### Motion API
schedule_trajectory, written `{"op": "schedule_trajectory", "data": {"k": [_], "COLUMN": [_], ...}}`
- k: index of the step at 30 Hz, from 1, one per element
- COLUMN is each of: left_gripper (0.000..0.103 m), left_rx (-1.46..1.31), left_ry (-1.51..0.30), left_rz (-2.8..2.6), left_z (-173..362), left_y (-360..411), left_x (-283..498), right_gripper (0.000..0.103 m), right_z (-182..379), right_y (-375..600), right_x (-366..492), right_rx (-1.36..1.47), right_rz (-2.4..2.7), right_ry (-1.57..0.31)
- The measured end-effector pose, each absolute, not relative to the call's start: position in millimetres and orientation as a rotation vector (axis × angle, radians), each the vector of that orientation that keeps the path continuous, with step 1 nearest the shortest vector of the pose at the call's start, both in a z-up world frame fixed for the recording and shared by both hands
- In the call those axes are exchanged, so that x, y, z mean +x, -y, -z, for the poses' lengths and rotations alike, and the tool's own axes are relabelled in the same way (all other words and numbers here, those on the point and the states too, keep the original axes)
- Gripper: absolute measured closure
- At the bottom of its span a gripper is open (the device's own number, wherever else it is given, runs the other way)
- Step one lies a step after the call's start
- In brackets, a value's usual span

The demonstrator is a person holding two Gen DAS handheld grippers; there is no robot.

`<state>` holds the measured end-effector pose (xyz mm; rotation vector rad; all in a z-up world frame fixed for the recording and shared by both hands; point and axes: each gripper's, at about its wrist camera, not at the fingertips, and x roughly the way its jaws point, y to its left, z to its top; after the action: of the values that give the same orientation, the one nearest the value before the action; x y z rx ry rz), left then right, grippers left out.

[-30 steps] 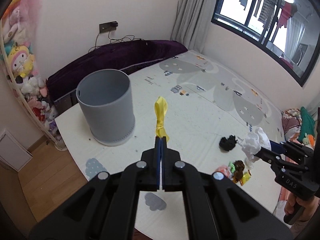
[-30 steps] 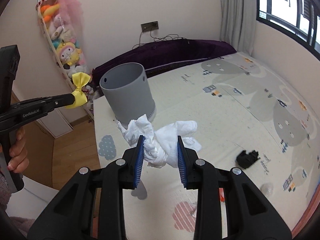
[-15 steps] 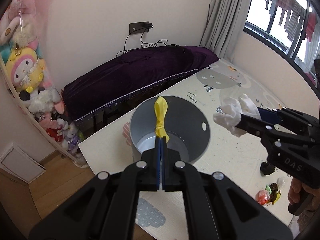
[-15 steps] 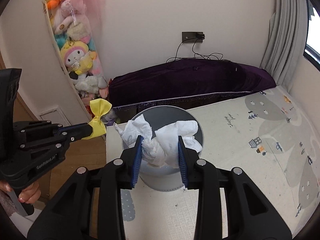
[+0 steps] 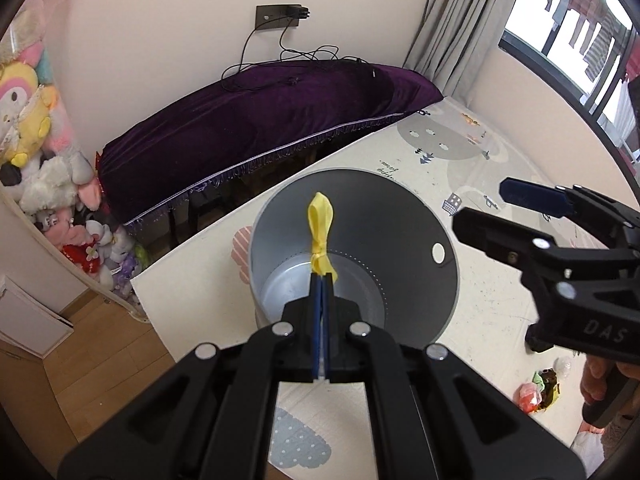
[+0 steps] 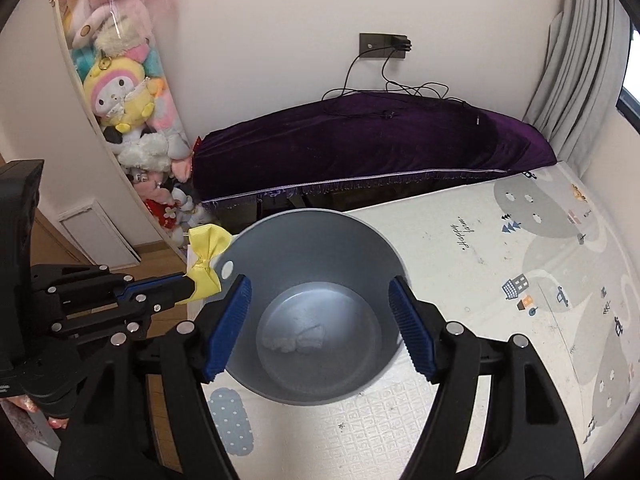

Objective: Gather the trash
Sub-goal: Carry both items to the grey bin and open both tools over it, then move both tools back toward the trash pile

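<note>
On the patterned play mat (image 6: 500, 280), the left gripper (image 5: 321, 280) pinches a yellow ribbon bow (image 5: 320, 232) upright directly above the grey bin (image 5: 400, 216), right gripper (image 6: 320, 324) spread empty.

My pads (image 6: 230, 326) are ribbed blue rubber; bin (image 6: 280, 240) looks smooth matt plastic, bow (image 5: 320, 236) satiny ribbon, far drape (image 6: 360, 148) velvety.

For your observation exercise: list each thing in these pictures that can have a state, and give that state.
Left gripper: shut on the yellow ribbon bow.
Right gripper: open, empty, above the bin.
Grey bin: upright, lidless.
White tissue wad: lying on the bin's bottom.
</note>
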<state>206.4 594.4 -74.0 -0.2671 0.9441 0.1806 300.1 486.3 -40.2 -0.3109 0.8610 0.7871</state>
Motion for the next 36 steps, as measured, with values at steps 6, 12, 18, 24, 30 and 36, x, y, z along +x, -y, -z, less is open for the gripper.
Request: {"op": "schedule_trajectory", "data": {"k": [6, 12, 18, 24, 30, 36], "left_gripper": [0.097, 0.058, 0.031, 0.031, 0.031, 0.031], "left_rx": [-0.264, -0.261, -0.193, -0.153, -0.122, -0.096], "left_ry": [-0.975, -0.978, -0.915, -0.914, -0.909, -0.921], "left_rz": [-0.155, -0.142, -0.151, -0.096, -0.057, -0.008], "left_z": [78.7, 67.4, 40.2, 27.2, 18.1, 16.2], "left_y": [-588.9, -579.5, -553.7, -509.6, -442.9, -354.1], "left_x": [225.7, 228.8, 211.9, 191.7, 165.0, 125.1], "right_gripper": [0.035, 0.035, 0.035, 0.035, 0.035, 0.035], "right_z": [37.2, 27.1, 20.3, 21.4, 27.0, 31.2], "right_y": [-464.8, -438.3, -399.1, -332.1, -240.1, -136.7], "right_x": [297.3, 284.4, 259.1, 221.6, 172.5, 114.0], "right_rx": [-0.308, -0.289, -0.26, -0.212, -0.161, -0.116], "right_rz": [-0.734, -0.687, -0.625, -0.533, -0.45, -0.381], "right_ry": [-0.865, -0.858, -0.86, -0.884, -0.909, -0.919]}}
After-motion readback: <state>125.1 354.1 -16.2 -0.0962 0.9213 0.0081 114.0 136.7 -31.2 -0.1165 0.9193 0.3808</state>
